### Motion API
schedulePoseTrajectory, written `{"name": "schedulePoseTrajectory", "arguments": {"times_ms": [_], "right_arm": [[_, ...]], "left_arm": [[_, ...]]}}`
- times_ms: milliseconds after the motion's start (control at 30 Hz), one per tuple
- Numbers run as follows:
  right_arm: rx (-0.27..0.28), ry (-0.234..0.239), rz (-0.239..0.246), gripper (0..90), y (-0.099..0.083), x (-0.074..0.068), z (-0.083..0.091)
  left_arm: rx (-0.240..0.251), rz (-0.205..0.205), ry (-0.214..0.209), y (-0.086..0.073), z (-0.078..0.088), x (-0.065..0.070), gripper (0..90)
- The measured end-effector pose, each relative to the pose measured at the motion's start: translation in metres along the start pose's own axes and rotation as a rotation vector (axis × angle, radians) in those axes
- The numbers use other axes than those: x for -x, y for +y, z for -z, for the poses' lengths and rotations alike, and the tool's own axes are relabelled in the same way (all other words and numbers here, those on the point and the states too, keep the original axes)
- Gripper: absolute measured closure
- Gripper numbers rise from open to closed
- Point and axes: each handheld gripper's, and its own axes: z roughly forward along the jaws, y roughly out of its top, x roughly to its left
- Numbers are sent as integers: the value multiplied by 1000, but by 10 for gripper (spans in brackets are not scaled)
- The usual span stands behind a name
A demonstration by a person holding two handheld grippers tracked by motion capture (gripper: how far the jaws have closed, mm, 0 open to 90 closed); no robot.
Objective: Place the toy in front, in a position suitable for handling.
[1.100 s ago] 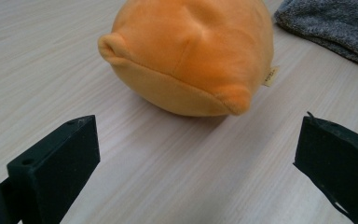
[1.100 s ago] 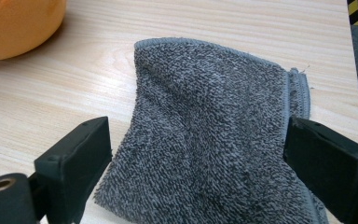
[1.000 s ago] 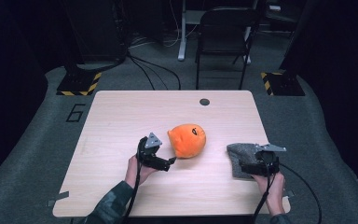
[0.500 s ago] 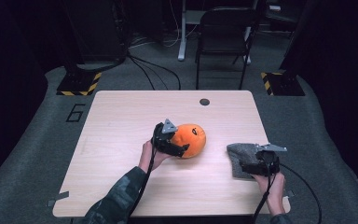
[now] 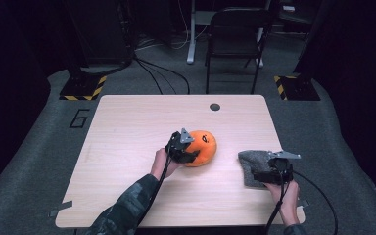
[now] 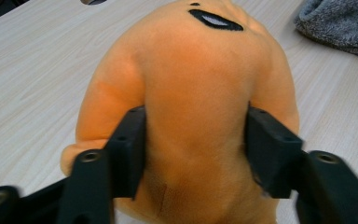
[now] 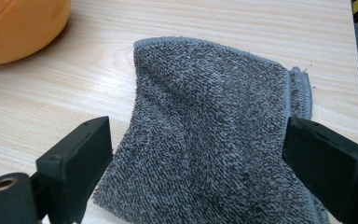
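An orange plush toy [image 5: 204, 146] with a black mouth patch lies near the middle of the wooden table [image 5: 127, 127]. My left gripper [image 5: 188, 150] is at its left side. In the left gripper view the two black jaws press into the plush toy [image 6: 196, 84] from both sides, so the left gripper [image 6: 196, 135] is shut on it. A grey towel [image 5: 251, 164] lies crumpled near the table's front right. My right gripper [image 5: 263, 176] rests at the towel's near edge. In the right gripper view the right gripper [image 7: 200, 158] is open, its jaws spread wide over the towel [image 7: 214, 112].
A small black round grommet [image 5: 215, 106] sits at the table's far edge. A black chair [image 5: 237, 34] stands beyond the table. Yellow-and-black striped blocks [image 5: 82, 91] lie on the floor at both far corners. The right edge of the table is close to the towel.
My left gripper moved forward and right from the table's front to the plush toy and closed on it. The right gripper and towel stayed put.
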Motion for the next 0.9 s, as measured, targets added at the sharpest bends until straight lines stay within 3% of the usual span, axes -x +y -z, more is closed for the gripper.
{"name": "schedulePoseTrajectory", "arguments": {"times_ms": [100,233,400,633,900], "right_arm": [[-2,0,8,79,0,0,0],[1,4,0,80,0,1,1],[7,3,-7,80,0,4,2],[6,5,-8,81,0,4,1],[1,8,3,84,0,3,1]], "left_arm": [[30,-5,-1,-3,1,2,652],[88,-17,1,-5,7,3,730],[132,-39,-17,-2,17,2,740],[174,-104,-95,5,42,-2,735],[145,-203,-175,9,60,2,726]]}}
